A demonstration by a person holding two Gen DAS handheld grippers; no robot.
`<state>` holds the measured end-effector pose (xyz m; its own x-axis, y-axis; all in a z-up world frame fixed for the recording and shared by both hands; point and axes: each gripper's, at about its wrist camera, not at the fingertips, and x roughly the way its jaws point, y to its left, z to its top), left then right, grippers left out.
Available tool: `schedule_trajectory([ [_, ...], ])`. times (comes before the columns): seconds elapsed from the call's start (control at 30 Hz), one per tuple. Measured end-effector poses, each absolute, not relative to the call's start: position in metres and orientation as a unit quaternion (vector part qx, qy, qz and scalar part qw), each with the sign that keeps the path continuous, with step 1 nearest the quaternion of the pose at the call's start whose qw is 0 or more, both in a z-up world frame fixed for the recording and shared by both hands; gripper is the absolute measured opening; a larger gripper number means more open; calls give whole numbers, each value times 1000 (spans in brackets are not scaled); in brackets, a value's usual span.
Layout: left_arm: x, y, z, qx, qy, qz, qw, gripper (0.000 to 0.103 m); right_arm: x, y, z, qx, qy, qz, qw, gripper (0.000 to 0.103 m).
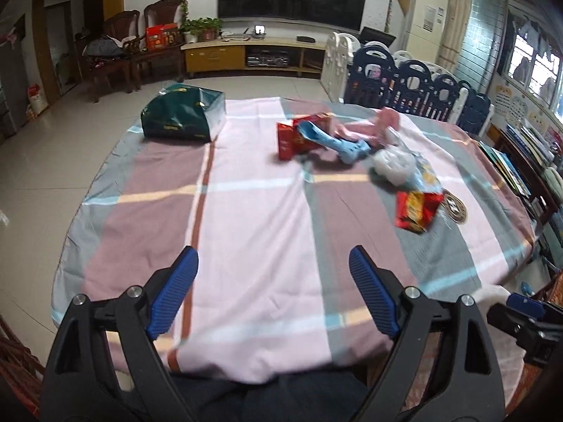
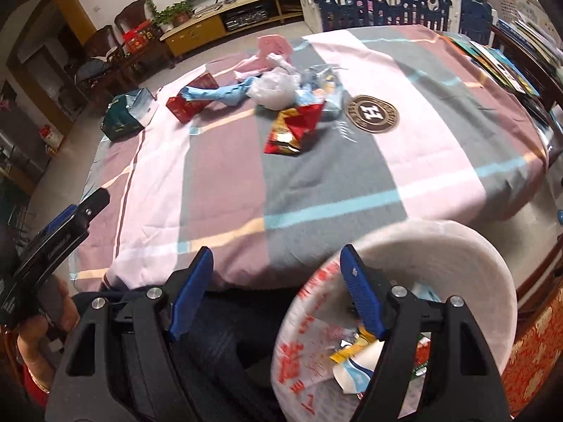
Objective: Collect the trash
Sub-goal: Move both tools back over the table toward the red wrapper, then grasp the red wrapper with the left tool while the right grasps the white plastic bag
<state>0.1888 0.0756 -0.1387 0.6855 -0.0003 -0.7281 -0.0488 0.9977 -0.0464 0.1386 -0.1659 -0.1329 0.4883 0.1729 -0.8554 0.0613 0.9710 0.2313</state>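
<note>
Trash lies in a heap on the checked tablecloth (image 1: pixel 253 211): a red carton (image 1: pixel 299 137), a blue wrapper (image 1: pixel 337 142), pink plastic (image 1: pixel 380 123), a white plastic bag (image 1: pixel 394 163) and a red snack wrapper (image 1: pixel 417 209). The same heap shows in the right wrist view, with the red snack wrapper (image 2: pixel 292 130) nearest. My left gripper (image 1: pixel 273 263) is open and empty above the near table edge. My right gripper (image 2: pixel 276 267) is open and empty, its right finger over the rim of a white bin bag (image 2: pixel 440 246) that holds some wrappers (image 2: pixel 355 355).
A dark green bag (image 1: pixel 183 116) lies at the table's far left. A round brown coaster (image 2: pixel 372 113) sits right of the heap. Books (image 2: pixel 499 66) lie at the table's right edge. Blue and white playpen panels (image 1: pixel 415 84) stand behind the table.
</note>
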Motion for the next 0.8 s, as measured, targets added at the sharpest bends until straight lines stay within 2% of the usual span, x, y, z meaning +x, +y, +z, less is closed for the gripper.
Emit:
schedule_trajectory([
  [0.17,201,94,-155,-21,407,40,912,93,168,-156,-139,112,503,22,857,73],
  [0.27,203,107,-166,-64,430,42,900,93,189,-153,-149,117,507,13,854,73],
  [0.5,197,133,-166,-119,400,76,906,96,240,-147,-163,118,486,-6,866,73],
  [0.7,202,152,-173,-176,408,84,892,97,292,-137,-184,62,493,-58,866,72],
  [0.73,202,154,-174,-181,408,85,891,97,299,-140,-189,60,496,-76,863,71],
  [0.77,202,155,-175,-183,408,85,890,97,304,-144,-193,64,500,-82,860,64],
  [0.8,203,155,-175,-184,407,85,891,97,309,-147,-197,70,506,-80,856,48],
])
